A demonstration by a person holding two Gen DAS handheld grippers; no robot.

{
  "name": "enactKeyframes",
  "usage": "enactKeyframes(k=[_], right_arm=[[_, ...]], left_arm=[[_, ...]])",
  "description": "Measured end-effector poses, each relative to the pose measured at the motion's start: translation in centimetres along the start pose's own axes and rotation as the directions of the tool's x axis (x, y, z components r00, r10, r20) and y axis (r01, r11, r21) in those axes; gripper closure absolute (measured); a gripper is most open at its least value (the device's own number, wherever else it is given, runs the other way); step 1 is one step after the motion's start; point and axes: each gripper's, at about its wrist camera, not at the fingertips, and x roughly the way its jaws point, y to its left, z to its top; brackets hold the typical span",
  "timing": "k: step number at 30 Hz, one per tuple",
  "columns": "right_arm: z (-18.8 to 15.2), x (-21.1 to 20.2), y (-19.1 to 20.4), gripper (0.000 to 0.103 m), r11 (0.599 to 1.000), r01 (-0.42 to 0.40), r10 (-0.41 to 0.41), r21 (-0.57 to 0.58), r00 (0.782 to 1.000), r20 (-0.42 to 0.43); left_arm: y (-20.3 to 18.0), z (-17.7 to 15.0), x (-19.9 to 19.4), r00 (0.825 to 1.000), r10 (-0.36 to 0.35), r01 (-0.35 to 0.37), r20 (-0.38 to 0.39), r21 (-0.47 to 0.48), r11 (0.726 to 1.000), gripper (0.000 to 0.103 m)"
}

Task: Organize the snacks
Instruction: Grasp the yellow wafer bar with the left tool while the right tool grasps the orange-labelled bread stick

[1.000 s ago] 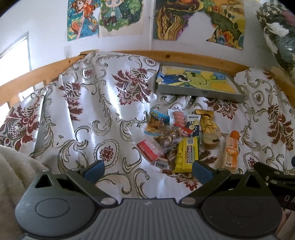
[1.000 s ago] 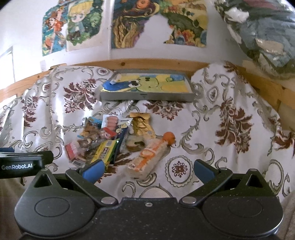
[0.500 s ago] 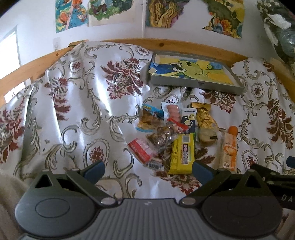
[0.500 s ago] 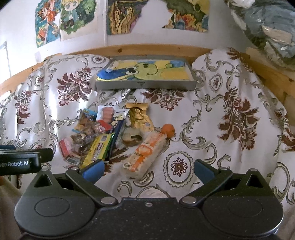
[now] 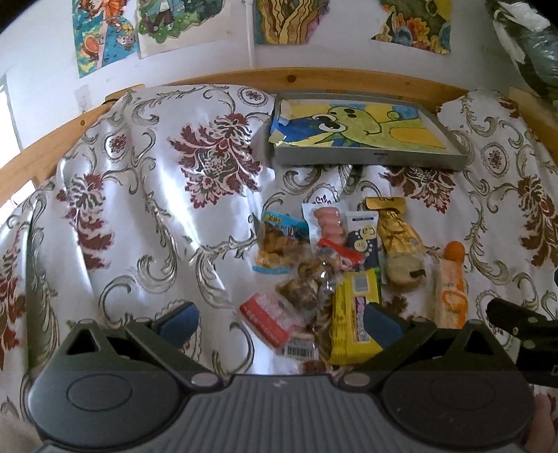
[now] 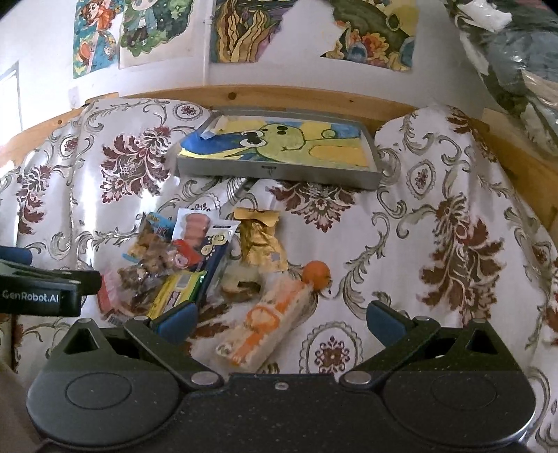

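Left wrist view is closing on the snacks (image 5: 324,275); both grippers (image 5: 279,322) (image 6: 279,320), wide and empty, are nearing a first pick.

I'm looking at a bed draped in a shiny white cloth (image 5: 146,209) with maroon floral scrolls, edged by a wooden rail (image 6: 314,99). Behind it a white wall (image 5: 216,59) carries colourful posters (image 6: 139,31). Daylight comes from a window (image 5: 5,115) at far left.
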Motion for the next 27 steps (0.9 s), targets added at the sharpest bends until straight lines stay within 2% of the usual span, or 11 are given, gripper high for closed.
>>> enactKeyframes(k=[10,18,27], right_arm=[[1.1,2.7,-0.2,0.001,1.000,-0.008,0.008,-0.022,1.000,-0.025],[1.1,5.3,-0.3,0.001,0.994,-0.107,0.108,0.013,0.994,-0.025],[0.7,8.2,-0.4,0.001,0.995,-0.082,0.086,0.051,0.993,-0.083]], left_arm=[[-0.2,1.8,3.2,1.000,0.005,-0.004,-0.013,0.053,0.999,0.000],[-0.8,1.9,5.9,0.998,-0.003,0.009,-0.062,0.089,0.996,0.000],[-0.9,2.2,7.3,0.998,-0.024,0.029,-0.059,0.096,0.995,0.000]])
